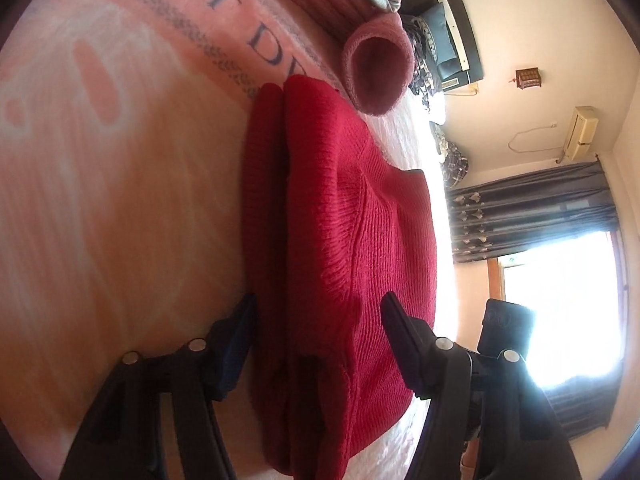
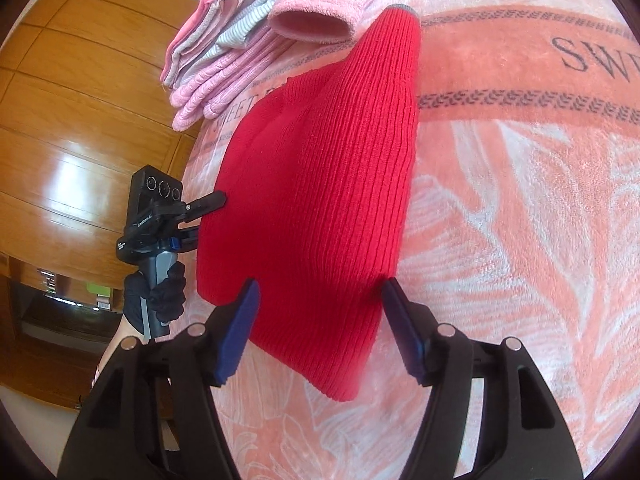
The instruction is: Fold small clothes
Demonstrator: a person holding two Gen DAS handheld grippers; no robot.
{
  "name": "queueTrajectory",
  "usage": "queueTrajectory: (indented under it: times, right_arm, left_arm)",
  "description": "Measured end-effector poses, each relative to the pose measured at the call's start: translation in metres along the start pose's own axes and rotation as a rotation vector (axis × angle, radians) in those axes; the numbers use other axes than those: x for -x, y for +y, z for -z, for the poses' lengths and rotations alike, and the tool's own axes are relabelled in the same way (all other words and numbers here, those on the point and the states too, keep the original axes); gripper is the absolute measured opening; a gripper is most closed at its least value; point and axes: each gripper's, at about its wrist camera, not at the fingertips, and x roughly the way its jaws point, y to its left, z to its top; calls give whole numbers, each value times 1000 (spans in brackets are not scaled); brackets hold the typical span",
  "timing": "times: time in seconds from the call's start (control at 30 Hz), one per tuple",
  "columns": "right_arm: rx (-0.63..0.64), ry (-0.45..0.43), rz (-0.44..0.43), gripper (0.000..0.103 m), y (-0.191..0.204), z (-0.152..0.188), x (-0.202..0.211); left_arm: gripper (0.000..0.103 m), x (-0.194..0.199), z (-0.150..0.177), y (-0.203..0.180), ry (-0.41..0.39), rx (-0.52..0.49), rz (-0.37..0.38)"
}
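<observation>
A red ribbed knit garment point(image 2: 320, 184) lies folded into a long narrow shape on the pink blanket point(image 2: 520, 208). My right gripper point(image 2: 320, 310) is open and straddles its near end, one finger on each side. In the left wrist view the same red garment point(image 1: 340, 240) shows its stacked layers between the spread fingers of my left gripper point(image 1: 318, 320), which is open. The right wrist view shows the left gripper point(image 2: 208, 218) at the garment's left edge, held by a black-gloved hand point(image 2: 160, 296). The right gripper's camera housing point(image 1: 504, 328) shows past the garment.
A pile of pink and grey-striped folded clothes point(image 2: 216, 52) sits at the blanket's far edge, with a fluffy pink garment point(image 2: 320, 12) beside the red one. A wooden wardrobe point(image 2: 80, 100) stands left of the bed. A curtained window point(image 1: 532, 208) lies beyond it.
</observation>
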Motion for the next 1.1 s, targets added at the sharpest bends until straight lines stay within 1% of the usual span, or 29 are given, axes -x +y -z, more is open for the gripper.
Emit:
queueTrajectory:
  times: [0.03,0.1,0.17,0.27,0.33,0.4,0.43,0.5,0.53,0.6,0.7,0.8,0.87,0.93,1.0,1.1]
  right_arm:
    - [-12,-2,-15,64,-3,-1,-1]
    - [-36,-10,-38,68,-11,-1,2]
    - [-53,-20,-56,68,-18,-4,3]
    - [-88,-31,-85,69,-28,-9,-4]
    - [-115,-30,-100,68,-34,-13,-12]
    - [-120,-44,-120,63,-37,-16,-17]
    - [-118,-50,-112,60,-37,-16,-17]
    - [-121,-60,-122,43,-38,-17,-15]
    - [-127,-68,-142,40,-38,-16,-12]
    - [-107,-72,-142,35,-33,-16,-6]
    - [-66,-72,-117,34,-19,-13,15]
    - [-30,-71,-82,34,-10,-6,49]
    - [-13,-70,-60,34,-10,4,76]
    - [-11,-62,-25,34,-13,20,100]
    - [-20,-51,6,34,-23,42,122]
    - [-74,-52,3,35,-49,78,144]
  left_arm:
    - [66,-5,-1,-2,7,-5,11]
    - [68,-13,-4,-6,22,-19,30]
    - [71,-19,-6,-10,34,-33,57]
    - [71,-28,-6,-15,54,-43,127]
    - [67,-34,-2,-20,72,-62,150]
    - [53,-38,1,-20,78,-61,149]
    - [50,-38,1,-17,73,-56,152]
    - [44,-36,3,-13,62,-35,171]
    - [43,-35,4,-13,58,-35,177]
    - [41,-32,8,-18,45,-37,197]
    - [40,-33,19,-33,33,-28,251]
    - [40,-44,36,-58,41,-31,280]
    - [40,-56,51,-76,52,-20,306]
    - [40,-71,67,-94,77,-15,313]
    - [40,-88,86,-112,120,-12,316]
    - [40,-112,117,-130,174,-14,291]
